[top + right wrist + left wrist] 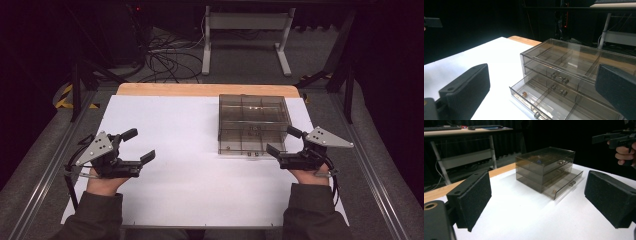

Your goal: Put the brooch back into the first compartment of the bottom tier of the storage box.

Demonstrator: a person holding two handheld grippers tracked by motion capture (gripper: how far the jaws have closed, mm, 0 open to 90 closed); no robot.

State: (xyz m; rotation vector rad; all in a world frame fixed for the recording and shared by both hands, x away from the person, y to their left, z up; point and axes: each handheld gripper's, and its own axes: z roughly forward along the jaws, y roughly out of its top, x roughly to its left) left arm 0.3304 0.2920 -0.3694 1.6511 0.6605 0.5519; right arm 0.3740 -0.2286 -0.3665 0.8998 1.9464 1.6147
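The left gripper point(141, 146) hovers over the left edge of the white worktop point(170, 190), well apart from everything else. Its jaws stand wide apart with nothing between them; in the left gripper view both foam pads point(475, 200) are bare.

Moving right, we come to the smoky transparent drawer organizer point(254, 122), which stands near the far right corner of the worktop. It has three tiers. The bottom drawer point(541, 98) is pulled out toward the person; the two drawers above it are closed. In the right gripper view we see a small round brownish object point(524, 93), possibly a bead, lying in the left front compartment of the open drawer. What it is exactly we cannot tell.

The right gripper point(283, 141) hangs at the right edge of the worktop, just beside the front right corner of the organizer. Its jaws are also spread, holding nothing and touching nothing.

We judge the step in hand to be an approach to the open bottom drawer. The next move calls for the right gripper to advance to the drawer front, either to pinch its knob point(537, 115) or to press the front panel squarely inward. The organizer looks light, so it may slide under a push; steady it with the left gripper if needed.
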